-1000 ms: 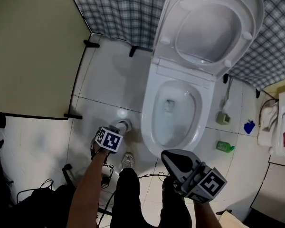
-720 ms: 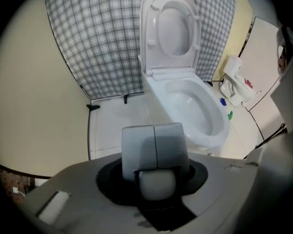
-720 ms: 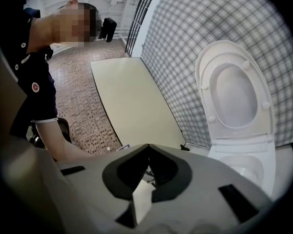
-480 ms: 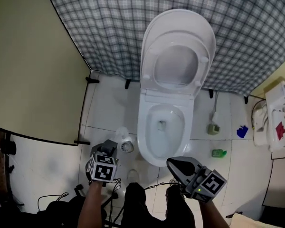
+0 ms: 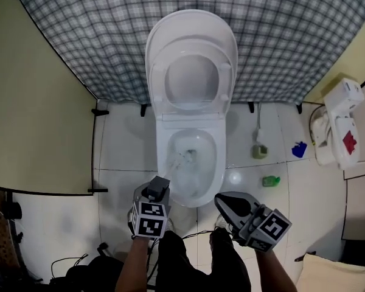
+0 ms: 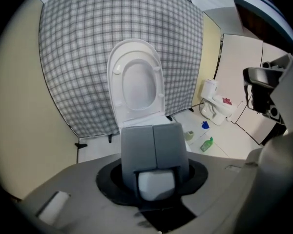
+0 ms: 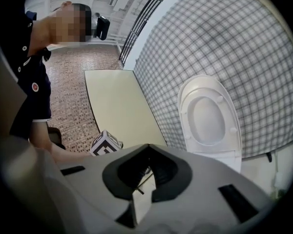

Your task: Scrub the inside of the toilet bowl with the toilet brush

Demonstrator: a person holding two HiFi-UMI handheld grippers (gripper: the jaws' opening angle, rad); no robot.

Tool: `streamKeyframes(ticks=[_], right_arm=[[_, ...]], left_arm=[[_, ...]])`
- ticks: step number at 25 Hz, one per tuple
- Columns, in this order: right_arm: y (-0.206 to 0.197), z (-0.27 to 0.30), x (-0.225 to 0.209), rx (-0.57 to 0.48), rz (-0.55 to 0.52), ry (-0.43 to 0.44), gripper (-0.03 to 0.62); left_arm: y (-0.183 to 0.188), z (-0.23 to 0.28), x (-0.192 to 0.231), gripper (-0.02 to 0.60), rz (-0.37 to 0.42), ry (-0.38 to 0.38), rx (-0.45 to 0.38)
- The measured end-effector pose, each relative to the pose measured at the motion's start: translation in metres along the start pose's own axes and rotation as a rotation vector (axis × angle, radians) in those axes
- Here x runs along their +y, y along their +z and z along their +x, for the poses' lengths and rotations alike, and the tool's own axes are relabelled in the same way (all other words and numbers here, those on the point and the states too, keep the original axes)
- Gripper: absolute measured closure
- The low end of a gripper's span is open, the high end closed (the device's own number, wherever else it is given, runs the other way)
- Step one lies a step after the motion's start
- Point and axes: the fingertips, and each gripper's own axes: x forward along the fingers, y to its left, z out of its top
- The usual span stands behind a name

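So our left tool has come up off the floor and swung over, clenched on the white long-handled plastic toilet brush. That means we're past the pickup and ready to scrub. The bristle end now sits inside the white ceramic toilet bowl, near its left rim, probably not touching yet. Our right tool hangs closed and empty by the front rim.

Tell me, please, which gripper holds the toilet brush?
The left gripper, shut on the white toilet brush; the right gripper is shut and empty.
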Motion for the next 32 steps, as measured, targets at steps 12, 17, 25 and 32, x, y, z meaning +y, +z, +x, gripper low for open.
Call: streamKeyframes(ticks=[12, 17, 25, 32], right_arm=[[-0.039, -0.019, -0.041, 0.025, 0.057, -0.068, 0.594], [-0.05, -0.017, -0.059, 0.028, 0.065, -0.082, 0.594], [-0.06, -0.015, -0.07, 0.029, 0.087, -0.082, 0.594], [-0.062, -0.015, -0.09, 0.027, 0.083, -0.104, 0.594]], left_arm=[[-0.072, 0.099, -0.085, 0.411, 0.1, -0.12, 0.262], [-0.09, 0.131, -0.106, 0.413, 0.141, -0.19, 0.346], [-0.076, 0.175, -0.112, 0.416, 0.197, -0.214, 0.371], [-0.068, 0.231, -0.1, 0.416, 0.289, -0.148, 0.383]])
